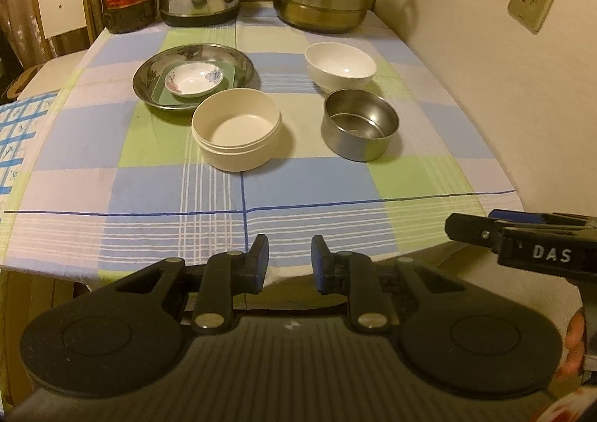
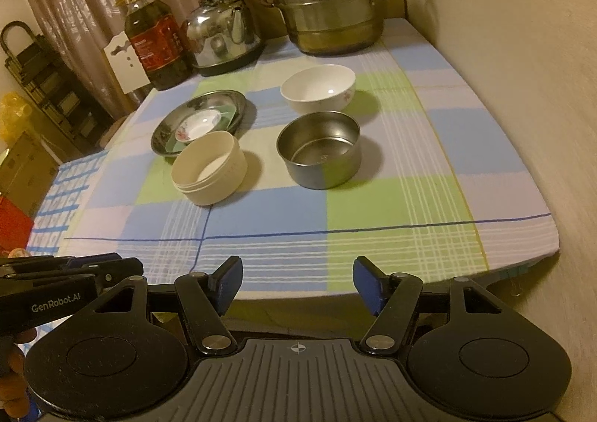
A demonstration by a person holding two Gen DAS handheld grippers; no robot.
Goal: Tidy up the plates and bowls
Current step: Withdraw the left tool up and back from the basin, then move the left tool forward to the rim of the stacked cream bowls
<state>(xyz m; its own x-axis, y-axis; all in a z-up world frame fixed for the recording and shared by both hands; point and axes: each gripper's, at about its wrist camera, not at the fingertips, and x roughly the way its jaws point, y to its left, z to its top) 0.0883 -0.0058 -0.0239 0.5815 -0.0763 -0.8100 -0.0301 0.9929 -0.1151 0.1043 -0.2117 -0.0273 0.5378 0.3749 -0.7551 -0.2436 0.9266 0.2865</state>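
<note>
While both grippers hang back over the near edge of the table (image 2: 503, 168), nothing is yet in hand. The left gripper (image 1: 290, 259) holds its jaws a narrow gap apart with nothing between them; the right gripper (image 2: 297, 284) stands much wider, also empty.

On the checked cloth, the plates look already gathered: a steel plate (image 1: 149, 77) at far left carries a green dish (image 1: 229, 77), and a small flowered saucer (image 1: 194, 78) sits on top of that. Just in front of the plate, touching or nearly touching its rim, stands a cream tub (image 1: 236, 133). To the right, a steel bowl (image 2: 319, 147) sits close in front of a white bowl (image 2: 318, 88); I cannot tell whether they touch.

By my judgement the bowls are the step in hand, and the right gripper, wide and facing the steel bowl, seems set for a reach. The next move calls for bringing the open jaws down astride one wall of a bowl, pinching the rim, and lifting clear before nesting it. Thin, slick steel may slip or tip if gripped off-centre.
</note>
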